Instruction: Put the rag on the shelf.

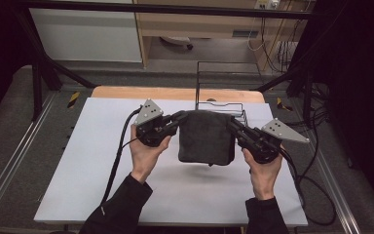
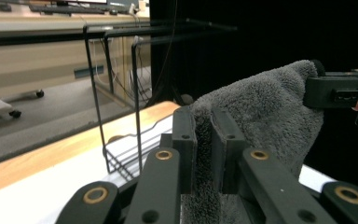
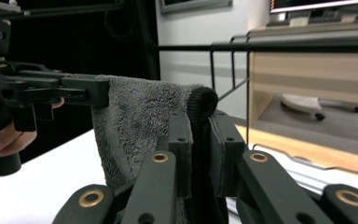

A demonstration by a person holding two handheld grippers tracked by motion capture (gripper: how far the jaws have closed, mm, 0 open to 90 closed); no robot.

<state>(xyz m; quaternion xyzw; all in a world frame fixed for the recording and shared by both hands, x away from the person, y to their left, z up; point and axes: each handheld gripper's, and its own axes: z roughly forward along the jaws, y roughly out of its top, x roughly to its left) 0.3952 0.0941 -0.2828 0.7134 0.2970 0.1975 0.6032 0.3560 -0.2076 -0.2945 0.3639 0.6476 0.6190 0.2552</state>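
Note:
A dark grey towel (image 1: 207, 138) hangs folded in the air above the white table top (image 1: 102, 146), held by its two upper corners. My left gripper (image 1: 181, 117) is shut on the towel's upper left corner; its own view shows the cloth (image 2: 265, 112) pinched between the jaws of the left gripper (image 2: 204, 149). At the upper right corner my right gripper (image 1: 233, 124) is shut too, and in its own view the towel (image 3: 140, 116) runs between the jaws of the right gripper (image 3: 200, 144). The towel's lower edge hangs just above the table.
A black wire rack (image 1: 221, 87) stands at the table's far edge right behind the towel. A wooden strip (image 1: 141, 92) borders the far side. Cables (image 1: 119, 156) trail from both grippers across the table. Black frame posts flank the table.

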